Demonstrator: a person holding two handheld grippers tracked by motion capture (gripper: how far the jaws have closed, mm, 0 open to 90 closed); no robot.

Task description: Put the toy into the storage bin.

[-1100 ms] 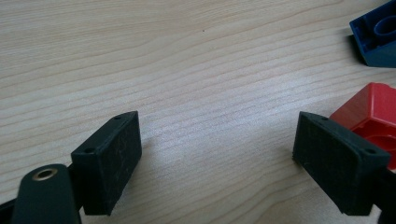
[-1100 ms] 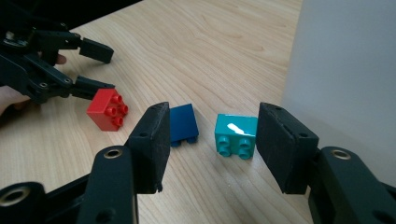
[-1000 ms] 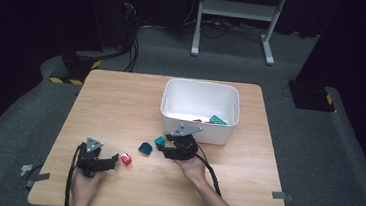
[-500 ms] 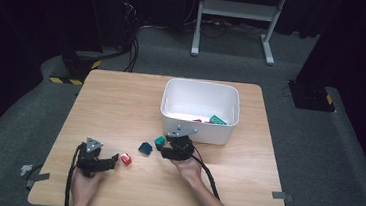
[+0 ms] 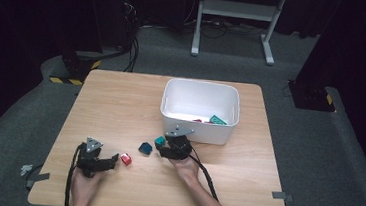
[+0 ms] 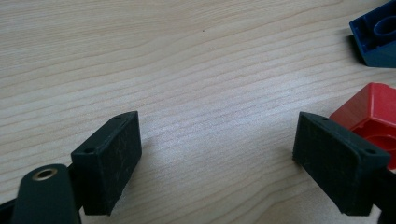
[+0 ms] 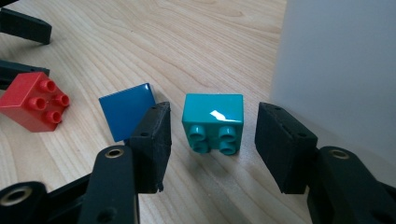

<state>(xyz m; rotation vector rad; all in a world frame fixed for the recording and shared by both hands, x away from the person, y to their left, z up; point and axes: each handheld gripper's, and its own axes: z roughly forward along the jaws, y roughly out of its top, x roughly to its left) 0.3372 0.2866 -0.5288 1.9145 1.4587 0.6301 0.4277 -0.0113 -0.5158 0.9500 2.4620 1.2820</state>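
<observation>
Pale wooden table (image 5: 121, 102) on grey carpet (image 5: 318, 145), dark room behind.

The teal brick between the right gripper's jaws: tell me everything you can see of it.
The teal brick is a small, glossy block that looks like plastic, with four round studs in a two-by-two set. It lies tipped on its side on the wooden table, studs facing the right gripper's camera, a smooth face catching a highlight on top. It sits between the open jaws of the right gripper, gaps on both sides, so nothing grips it. The white bin stands close beside it and the blue brick lies on its other side.
</observation>
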